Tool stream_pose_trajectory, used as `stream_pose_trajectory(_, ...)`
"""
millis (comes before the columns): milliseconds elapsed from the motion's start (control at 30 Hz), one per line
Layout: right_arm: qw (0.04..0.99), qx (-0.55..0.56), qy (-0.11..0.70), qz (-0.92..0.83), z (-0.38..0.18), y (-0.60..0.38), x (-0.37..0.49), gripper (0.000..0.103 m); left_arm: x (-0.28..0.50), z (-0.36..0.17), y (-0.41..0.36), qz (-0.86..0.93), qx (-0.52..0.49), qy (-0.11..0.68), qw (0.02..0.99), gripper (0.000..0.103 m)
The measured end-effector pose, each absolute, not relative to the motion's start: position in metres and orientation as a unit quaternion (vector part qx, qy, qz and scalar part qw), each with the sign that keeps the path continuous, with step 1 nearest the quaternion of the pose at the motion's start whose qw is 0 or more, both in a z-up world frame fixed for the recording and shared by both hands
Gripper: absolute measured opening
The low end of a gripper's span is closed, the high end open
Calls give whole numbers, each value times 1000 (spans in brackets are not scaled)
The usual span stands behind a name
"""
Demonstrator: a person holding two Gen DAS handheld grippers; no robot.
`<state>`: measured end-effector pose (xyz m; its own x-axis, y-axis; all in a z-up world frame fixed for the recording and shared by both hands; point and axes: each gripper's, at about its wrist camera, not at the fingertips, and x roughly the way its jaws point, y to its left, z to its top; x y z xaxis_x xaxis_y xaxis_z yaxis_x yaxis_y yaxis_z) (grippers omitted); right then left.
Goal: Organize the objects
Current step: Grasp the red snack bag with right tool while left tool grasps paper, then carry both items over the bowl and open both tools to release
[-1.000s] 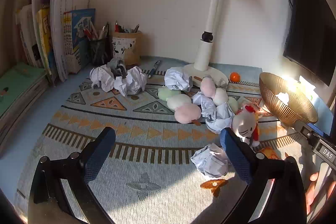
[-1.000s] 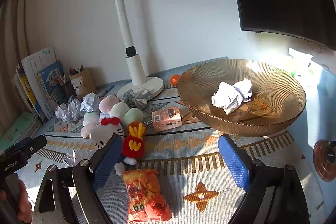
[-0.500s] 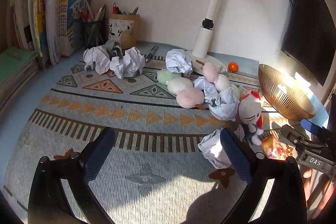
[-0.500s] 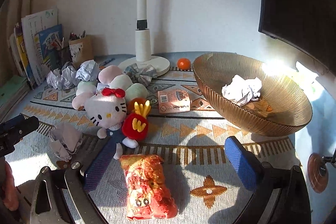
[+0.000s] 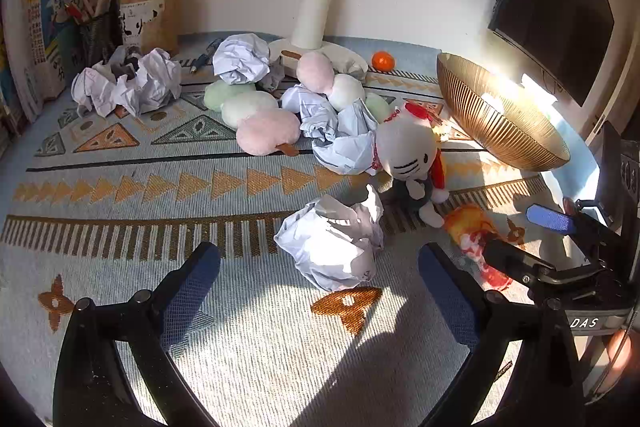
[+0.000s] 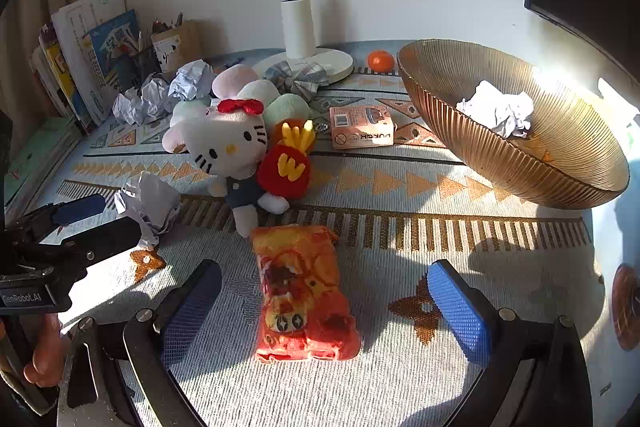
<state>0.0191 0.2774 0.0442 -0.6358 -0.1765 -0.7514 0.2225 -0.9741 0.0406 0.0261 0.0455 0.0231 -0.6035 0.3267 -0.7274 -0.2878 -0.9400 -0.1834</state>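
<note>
Left hand-held gripper (image 5: 318,277): jaws apart, empty; crumpled paper ball (image 5: 334,241) lies just ahead between the fingertips, on the patterned mat (image 5: 160,187)
Right hand-held gripper (image 6: 326,301): jaws apart, empty; orange snack packet (image 6: 304,291) between the fingers, cat plush (image 6: 230,151) beyond it, ribbed amber bowl (image 6: 520,163) with crumpled paper ahead to the right
</note>
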Motion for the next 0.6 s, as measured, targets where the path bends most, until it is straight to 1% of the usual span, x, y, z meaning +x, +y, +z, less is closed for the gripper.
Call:
stream_pose_trajectory(33, 106, 427, 34, -897, 40, 276, 17, 103, 22, 20, 49, 893, -419, -18, 165, 94)
stream_pose_trajectory(67, 107, 438, 36, -892, 36, 275, 15, 102, 20, 18, 53, 891, -425, -12, 161, 83)
stream_pose_trajectory(100, 112, 445, 35, -888, 32, 275, 15, 100, 19, 17, 56, 889, -427, -8, 162, 78)
stream_pose_trajectory(133, 117, 450, 31, -885, 29, 275, 13, 96, 18, 17, 58, 890, -428, -4, 160, 72)
stream_pose_trajectory(167, 121, 455, 26, -882, 27, 274, 12, 89, 17, 16, 59, 890, -429, -3, 156, 61)
stream_pose_trajectory(200, 115, 451, 33, -885, 27, 273, 12, 85, 16, 15, 59, 889, -431, -4, 152, 55)
stream_pose_trajectory(267, 118, 444, 51, -887, 29, 267, 14, 57, 18, 18, 58, 895, -421, -4, 149, 52)
stream_pose_trajectory(333, 129, 439, 57, -888, 31, 263, 16, 41, 21, 21, 59, 900, -412, 5, 144, 51)
stream_pose_trajectory(433, 133, 428, 53, -893, 37, 263, 20, 37, 28, 35, 62, 907, -393, 6, 152, 51)
stream_pose_trajectory(600, 144, 380, 15, -914, 73, 285, 28, 37, 35, 76, 85, 921, -344, 22, 179, 51)
